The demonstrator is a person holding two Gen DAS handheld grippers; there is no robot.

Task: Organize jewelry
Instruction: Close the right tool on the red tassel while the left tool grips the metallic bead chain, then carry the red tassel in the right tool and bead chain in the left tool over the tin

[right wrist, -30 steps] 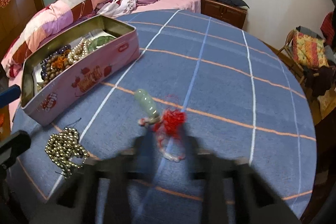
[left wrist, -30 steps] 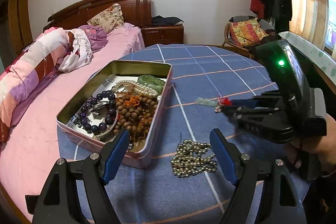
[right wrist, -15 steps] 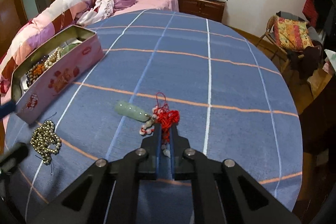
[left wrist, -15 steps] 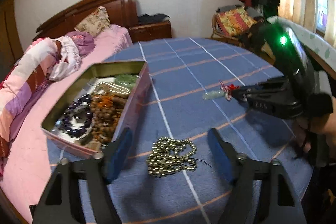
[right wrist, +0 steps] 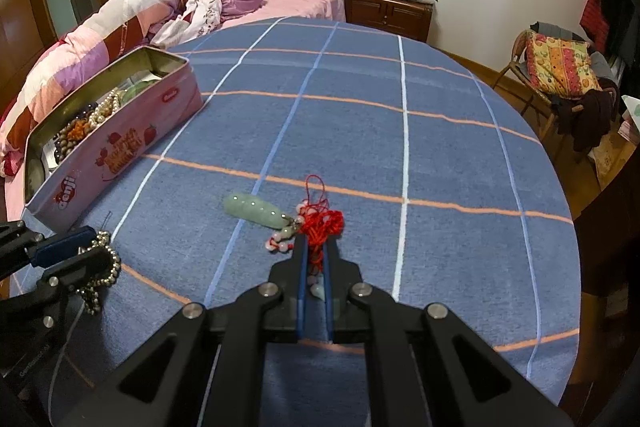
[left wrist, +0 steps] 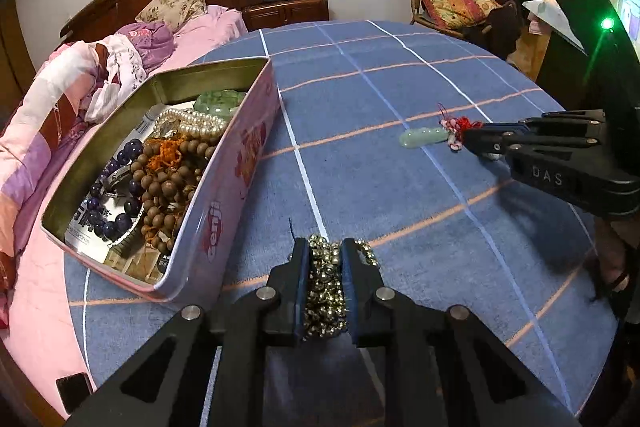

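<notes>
The gold bead necklace [left wrist: 325,283] is lying beside the tin [left wrist: 224,195], at its near right corner, and my left claw [left wrist: 324,267] is gripping it. My right claw [right wrist: 314,259], farther from the tin, is pinching the jade pendant's red cord [right wrist: 320,227].

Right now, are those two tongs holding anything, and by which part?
Left tongs clamp the bunched middle of the gold metal bead strand. Right tongs pinch the red knotted cord of the pale green jade pendant.
</notes>
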